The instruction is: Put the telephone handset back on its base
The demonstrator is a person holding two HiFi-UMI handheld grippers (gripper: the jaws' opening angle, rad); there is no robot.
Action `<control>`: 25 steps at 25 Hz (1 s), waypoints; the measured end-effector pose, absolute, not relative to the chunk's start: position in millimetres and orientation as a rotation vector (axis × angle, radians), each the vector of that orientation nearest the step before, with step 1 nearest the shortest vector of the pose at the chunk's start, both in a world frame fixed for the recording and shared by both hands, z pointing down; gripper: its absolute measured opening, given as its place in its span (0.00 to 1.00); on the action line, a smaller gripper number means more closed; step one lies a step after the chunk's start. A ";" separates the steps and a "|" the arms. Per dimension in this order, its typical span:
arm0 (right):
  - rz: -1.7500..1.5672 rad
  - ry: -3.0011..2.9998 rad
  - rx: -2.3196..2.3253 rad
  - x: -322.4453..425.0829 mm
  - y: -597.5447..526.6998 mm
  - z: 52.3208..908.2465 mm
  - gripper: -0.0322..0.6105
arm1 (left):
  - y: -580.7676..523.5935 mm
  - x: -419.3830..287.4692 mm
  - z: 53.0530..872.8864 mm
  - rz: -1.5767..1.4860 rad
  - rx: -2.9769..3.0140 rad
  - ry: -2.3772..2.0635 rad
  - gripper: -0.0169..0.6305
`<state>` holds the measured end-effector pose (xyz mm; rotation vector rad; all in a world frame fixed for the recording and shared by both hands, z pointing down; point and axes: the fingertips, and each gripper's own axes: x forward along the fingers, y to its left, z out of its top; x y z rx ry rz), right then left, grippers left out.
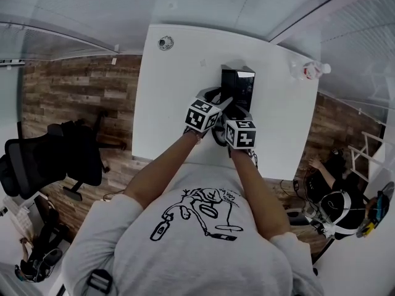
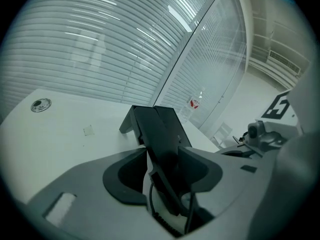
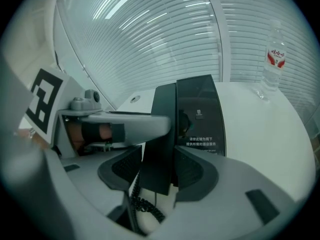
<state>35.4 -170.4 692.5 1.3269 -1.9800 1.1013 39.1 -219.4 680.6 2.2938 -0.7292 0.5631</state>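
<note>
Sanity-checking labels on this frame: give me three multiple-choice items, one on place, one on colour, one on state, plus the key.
1. Where does the clear plastic water bottle with a red label stand?
A) at the far right corner of the white table
B) on the floor
C) on top of the phone

2. What colour is the slanted telephone base?
A) white
B) red
C) black

3. How does the black telephone handset lie?
A) flat on the table, far from the base
B) against the base, between the jaws of both the left gripper and the right gripper
C) dangling over the table edge

Key:
1 A: the head view shows it at that corner.
2 C: both gripper views show it black.
3 B: each gripper view shows it between that gripper's pads, beside the base.
</note>
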 end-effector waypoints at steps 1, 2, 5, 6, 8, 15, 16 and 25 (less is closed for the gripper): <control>1.101 -1.990 1.326 34.9 -170.0 691.9 0.35 | -219.9 37.8 682.6 0.568 2.288 -0.733 0.32; 1.099 -2.002 1.324 34.3 -169.7 690.8 0.35 | -220.4 36.9 683.8 0.569 2.285 -0.733 0.32; 1.112 -2.028 1.312 33.0 -167.9 687.5 0.35 | -222.3 37.4 684.5 0.574 2.287 -0.725 0.32; 1.112 -2.031 1.310 33.7 -165.4 686.9 0.35 | -222.6 37.5 684.6 0.575 2.286 -0.724 0.32; 1.100 -2.029 1.299 36.4 -155.6 687.1 0.35 | -222.2 36.9 684.8 0.578 2.284 -0.725 0.32; 1.140 -1.950 1.244 48.2 -109.2 709.7 0.35 | -221.5 36.7 683.4 0.583 2.283 -0.733 0.32; 1.142 -1.949 1.233 46.9 -107.2 712.7 0.34 | -221.6 36.6 683.2 0.584 2.282 -0.735 0.32; 1.080 -1.933 1.209 39.3 -112.8 726.6 0.17 | -222.1 37.6 682.9 0.586 2.275 -0.748 0.32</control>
